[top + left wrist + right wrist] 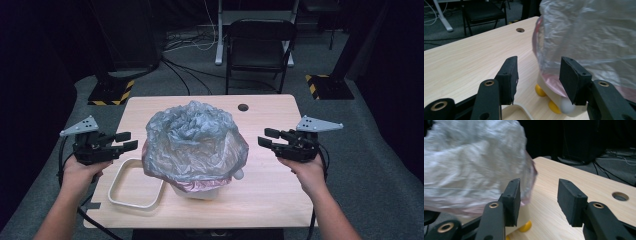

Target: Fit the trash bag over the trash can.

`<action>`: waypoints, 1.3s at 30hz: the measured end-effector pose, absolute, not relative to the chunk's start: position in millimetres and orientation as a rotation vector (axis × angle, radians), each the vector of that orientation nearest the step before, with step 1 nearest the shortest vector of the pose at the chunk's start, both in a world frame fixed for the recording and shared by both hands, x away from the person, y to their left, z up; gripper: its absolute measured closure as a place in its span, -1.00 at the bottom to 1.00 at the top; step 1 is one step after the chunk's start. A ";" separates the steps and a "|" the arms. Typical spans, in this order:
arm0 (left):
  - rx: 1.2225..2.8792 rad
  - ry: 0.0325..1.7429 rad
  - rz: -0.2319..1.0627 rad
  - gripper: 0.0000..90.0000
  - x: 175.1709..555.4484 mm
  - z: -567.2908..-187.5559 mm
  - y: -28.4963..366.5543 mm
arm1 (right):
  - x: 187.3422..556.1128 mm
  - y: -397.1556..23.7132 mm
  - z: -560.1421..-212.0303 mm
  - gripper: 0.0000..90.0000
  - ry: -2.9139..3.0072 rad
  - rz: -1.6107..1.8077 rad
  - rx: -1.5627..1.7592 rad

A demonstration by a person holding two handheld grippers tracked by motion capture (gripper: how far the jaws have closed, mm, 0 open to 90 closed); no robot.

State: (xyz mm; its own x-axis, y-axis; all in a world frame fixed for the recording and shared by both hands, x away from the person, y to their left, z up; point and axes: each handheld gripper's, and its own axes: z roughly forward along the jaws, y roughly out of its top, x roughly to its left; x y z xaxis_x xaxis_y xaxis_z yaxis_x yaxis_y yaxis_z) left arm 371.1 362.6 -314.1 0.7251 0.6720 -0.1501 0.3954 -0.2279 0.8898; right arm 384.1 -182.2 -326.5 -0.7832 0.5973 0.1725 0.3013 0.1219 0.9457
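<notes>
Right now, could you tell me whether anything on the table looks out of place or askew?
The grey bag balloons loosely over the small white bin, its rim sagging unevenly, with pink liner showing beneath. The white lid lies beside the bin. Nothing looks spilled or damaged.

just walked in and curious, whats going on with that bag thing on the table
A person holds a hand-held gripper in each hand, the left hand-held gripper and the right hand-held gripper on either side of a small white bin. A grey plastic bag lines the bin and is draped over its rim. Both sets of jaws are open and hold nothing. A white rectangular frame lies beside the bin.
</notes>
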 end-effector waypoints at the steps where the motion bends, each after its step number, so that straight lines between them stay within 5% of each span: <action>1: 1.860 0.824 0.321 0.05 367.6 -313.4 361.3 | 380.9 -181.3 -324.1 0.14 2.152 1.724 0.868; 12: 1.907 0.695 0.320 -0.08 325.5 -304.4 349.8 | 338.1 -150.2 -308.4 0.00 2.175 1.886 0.581; 24: 1.957 0.594 0.266 -0.15 319.7 -309.1 320.3 | 328.5 -119.5 -319.9 -0.17 2.255 1.878 0.499; 39: 1.992 0.528 0.238 0.05 324.6 -316.8 301.6 | 332.6 -103.3 -333.9 0.06 2.305 1.852 0.477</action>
State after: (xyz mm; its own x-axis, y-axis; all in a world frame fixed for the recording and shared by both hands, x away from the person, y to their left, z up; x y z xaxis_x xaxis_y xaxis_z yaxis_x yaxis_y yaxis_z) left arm 324.6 301.6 -316.8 0.8845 0.4628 -0.0599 0.2623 -0.3869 0.8840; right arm 332.6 -103.3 -333.9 -0.9389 0.3341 0.0832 0.1533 0.1892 0.9699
